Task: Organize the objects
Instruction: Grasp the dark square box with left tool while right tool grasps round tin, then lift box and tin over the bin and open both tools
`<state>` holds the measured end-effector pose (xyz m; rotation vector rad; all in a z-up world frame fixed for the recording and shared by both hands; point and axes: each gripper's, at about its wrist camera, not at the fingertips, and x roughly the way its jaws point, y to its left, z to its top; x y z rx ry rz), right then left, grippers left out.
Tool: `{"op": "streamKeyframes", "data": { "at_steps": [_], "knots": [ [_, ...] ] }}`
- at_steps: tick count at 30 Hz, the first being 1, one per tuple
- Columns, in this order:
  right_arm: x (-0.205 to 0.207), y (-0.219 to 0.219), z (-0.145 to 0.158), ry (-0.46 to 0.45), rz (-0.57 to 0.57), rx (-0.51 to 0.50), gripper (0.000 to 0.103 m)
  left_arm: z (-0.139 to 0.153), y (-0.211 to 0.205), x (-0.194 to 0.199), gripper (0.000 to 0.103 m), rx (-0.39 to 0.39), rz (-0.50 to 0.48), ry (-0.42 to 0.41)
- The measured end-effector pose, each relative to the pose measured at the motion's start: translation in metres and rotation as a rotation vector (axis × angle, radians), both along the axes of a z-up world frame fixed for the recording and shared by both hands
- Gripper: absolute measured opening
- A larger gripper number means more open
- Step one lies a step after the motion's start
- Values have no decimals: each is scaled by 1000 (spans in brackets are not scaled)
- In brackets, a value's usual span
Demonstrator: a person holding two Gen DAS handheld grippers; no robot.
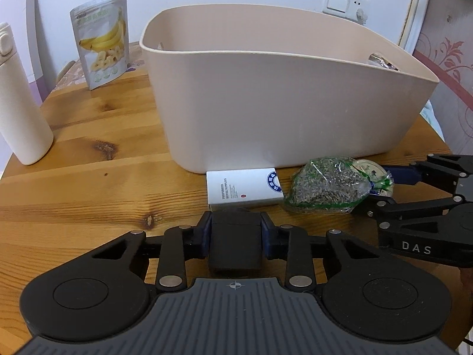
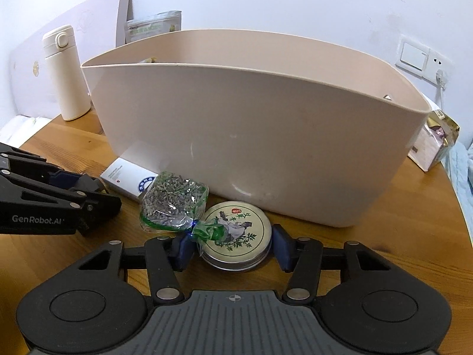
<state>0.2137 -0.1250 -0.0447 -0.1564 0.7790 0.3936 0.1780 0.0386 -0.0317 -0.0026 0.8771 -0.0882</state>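
A beige plastic bin (image 1: 289,112) stands on the wooden table (image 1: 88,183); it also fills the right wrist view (image 2: 266,148). My left gripper (image 1: 235,230) is shut on a black box (image 1: 235,242) just in front of a white box (image 1: 245,190) lying against the bin. My right gripper (image 2: 233,247) has its blue pads on both sides of a round tin (image 2: 236,235) on the table; a clear bag of dried herbs (image 2: 173,205) lies against the tin's left edge. The bag (image 1: 328,189) and right gripper (image 1: 425,204) show at the right of the left wrist view.
A cream bottle (image 1: 20,100) stands at the table's left, with a banana-chip pouch (image 1: 102,38) behind it. A small pale box (image 2: 434,142) lies right of the bin. Something lies inside the bin, barely visible. The table edge curves at the right.
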Motion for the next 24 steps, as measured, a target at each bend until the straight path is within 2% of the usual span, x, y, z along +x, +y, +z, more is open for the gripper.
{"op": "streamKeyframes", "data": {
  "at_steps": [12, 24],
  "knots": [
    [-21, -26, 7, -2, -72, -3, 52, 17, 3, -24, 32, -22, -10, -35],
    [-41, -45, 42, -94, -117, 13, 52, 45, 4, -43, 32, -6, -22, -114]
  ]
}}
